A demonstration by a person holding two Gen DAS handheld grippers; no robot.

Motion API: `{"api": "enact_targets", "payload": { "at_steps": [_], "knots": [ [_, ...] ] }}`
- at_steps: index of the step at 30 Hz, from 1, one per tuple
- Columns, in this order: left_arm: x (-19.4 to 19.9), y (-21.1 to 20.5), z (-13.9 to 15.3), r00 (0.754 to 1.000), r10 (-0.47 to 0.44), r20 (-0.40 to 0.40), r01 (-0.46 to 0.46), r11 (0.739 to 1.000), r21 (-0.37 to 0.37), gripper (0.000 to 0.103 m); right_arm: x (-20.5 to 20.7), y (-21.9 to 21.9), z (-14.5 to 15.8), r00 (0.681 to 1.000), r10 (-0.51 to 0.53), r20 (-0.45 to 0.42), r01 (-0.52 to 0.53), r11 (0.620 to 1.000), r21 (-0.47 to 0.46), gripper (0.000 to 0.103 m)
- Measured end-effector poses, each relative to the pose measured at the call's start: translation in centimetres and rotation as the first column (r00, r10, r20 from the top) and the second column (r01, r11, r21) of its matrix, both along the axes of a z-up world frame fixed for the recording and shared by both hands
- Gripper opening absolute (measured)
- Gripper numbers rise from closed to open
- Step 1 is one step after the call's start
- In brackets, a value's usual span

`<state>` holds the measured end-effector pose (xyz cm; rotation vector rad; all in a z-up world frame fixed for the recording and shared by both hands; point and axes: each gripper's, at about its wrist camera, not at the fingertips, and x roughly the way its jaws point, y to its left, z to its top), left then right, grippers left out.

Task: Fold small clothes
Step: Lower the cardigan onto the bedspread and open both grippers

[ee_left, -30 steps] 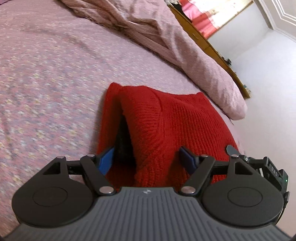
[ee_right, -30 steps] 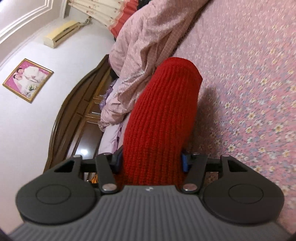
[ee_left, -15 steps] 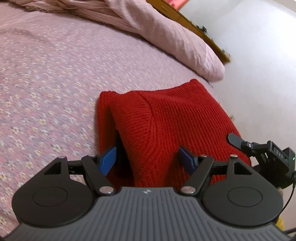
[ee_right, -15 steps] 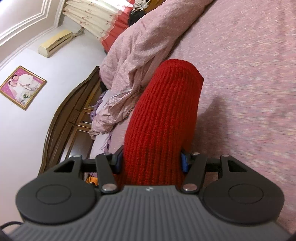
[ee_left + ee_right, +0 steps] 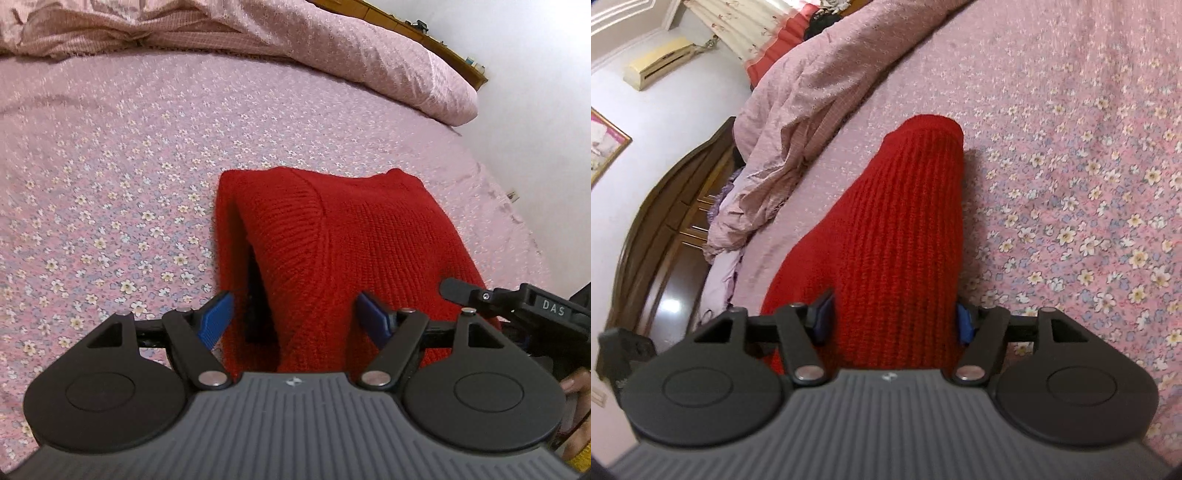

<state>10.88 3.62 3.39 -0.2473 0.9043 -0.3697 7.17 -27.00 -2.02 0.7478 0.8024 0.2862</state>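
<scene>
Garment: red knit sweater (image 5: 369, 251), on the flowered bed sheet (image 5: 110, 221) near the bed's right edge, just short of the wall-side corner.
Progress: looks already doubled over into a thick bundle; you've prob got a last fold or a set-down + smoothing left.
Long axis: runs away from you twd the rumpled quilt (image 5: 332, 40); folded end points that way.
Left gripper (image 5: 295, 317): jaws wide, bundle between, left pad clear of knit – reads as released.
Right gripper (image 5: 894, 317): jaws have just been opening, knit between them; pads at its sides, can't tell if they're pressing.
</scene>
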Motion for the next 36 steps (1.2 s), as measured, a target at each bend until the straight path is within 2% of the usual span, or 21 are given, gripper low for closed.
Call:
{"api": "enact_targets", "payload": {
  "at_steps": [5, 11, 18, 23, 29, 32, 36],
  "knots": [
    [-1.6, -0.8, 1.1, 0.999, -0.004, 0.039, 0.001, 0.996, 0.084, 0.079, -1.3, -0.2, 1.6, 0.999, -0.025, 0.036, 0.027, 0.996, -0.084, 0.070],
    [-3.2, -1.3, 1.0, 0.999, 0.015, 0.035, -0.020, 0.988, 0.152, 0.079, -4.4, 0.6, 4.0, 0.992, -0.018, 0.124, 0.050, 0.965, -0.259, 0.069],
    [-4.5, -2.0, -0.3, 0.998, 0.025, 0.062, -0.038, 0.975, 0.219, 0.081, -5.7, 2.3, 2.4, 0.993, 0.030, 0.112, 0.016, 0.920, -0.392, 0.069],
    [-5.1, -2.4, -0.4, 0.994, 0.039, 0.099, -0.062, 0.968, 0.243, 0.082, -5.5, 2.3, 1.3, 0.995, 0.016, 0.099, 0.022, 0.929, -0.368, 0.069],
    [-7.2, -3.3, 0.7, 0.988, 0.033, 0.148, -0.074, 0.956, 0.283, 0.082, -7.6, 3.8, 3.2, 0.984, 0.001, 0.181, 0.081, 0.890, -0.449, 0.069],
    [-8.4, -3.5, 1.3, 0.988, 0.038, 0.146, -0.079, 0.956, 0.283, 0.083, -8.6, 4.0, 3.9, 0.980, -0.015, 0.197, 0.106, 0.882, -0.460, 0.069],
    [-9.9, -3.7, 1.8, 0.992, 0.040, 0.121, -0.073, 0.958, 0.278, 0.091, -10.1, 4.4, 4.5, 0.980, -0.021, 0.198, 0.114, 0.876, -0.468, 0.072]
  ]
}}
